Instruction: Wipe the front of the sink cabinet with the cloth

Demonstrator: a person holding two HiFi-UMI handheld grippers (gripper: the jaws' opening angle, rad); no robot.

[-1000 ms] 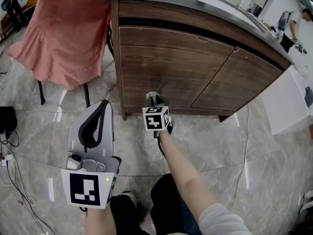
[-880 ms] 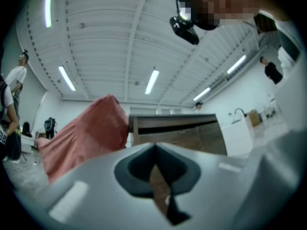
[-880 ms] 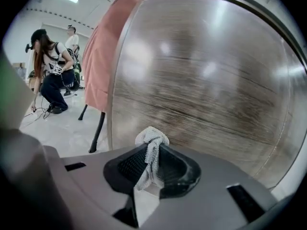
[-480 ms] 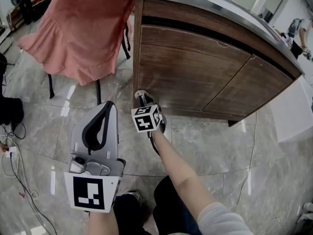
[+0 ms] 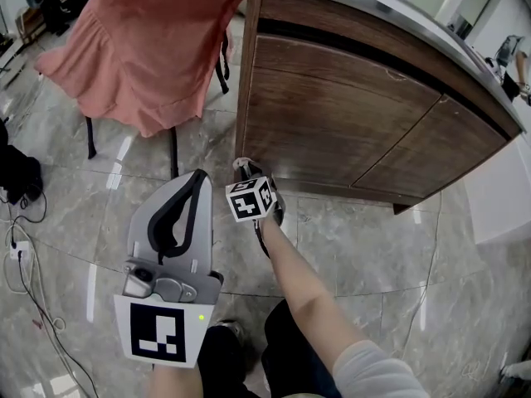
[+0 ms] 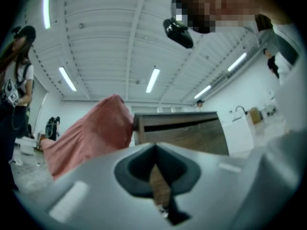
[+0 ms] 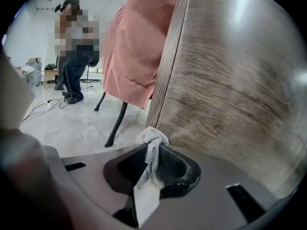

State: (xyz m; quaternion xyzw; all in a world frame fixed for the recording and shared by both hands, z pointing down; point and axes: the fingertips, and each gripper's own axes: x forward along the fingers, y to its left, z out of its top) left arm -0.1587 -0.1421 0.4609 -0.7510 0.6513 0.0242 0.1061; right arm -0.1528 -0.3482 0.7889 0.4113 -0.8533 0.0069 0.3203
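Since a second ago the right gripper (image 5: pixel 243 167) has slid left along the foot of the sink cabinet (image 5: pixel 348 114) and now sits low at its left front corner. Its jaws are clenched on the cloth (image 7: pixel 151 143), a small pale mesh wad that pokes out just past the tips. In the right gripper view the wad lies at the corner post, against the wood or just off it; I cannot tell which.

The left gripper (image 5: pixel 196 182) hangs back over the marble floor (image 5: pixel 75 222), jaws together with nothing between them.

Only a little tuft stands proud, so the wiping probably goes best with the tips angled to let the cloth meet the wood first, not the hard jaws. A firm clench should keep the wad from being dragged out. From this corner, long passes rightward along the grain, each a little higher, would cover the left door (image 5: pixel 328 127). The right door (image 5: pixel 440 152) and the top band are likely still to do. A pink fabric (image 5: pixel 149 48) and a chair leg (image 5: pixel 174 152) stand just beside the corner, so strokes should stop at the post.
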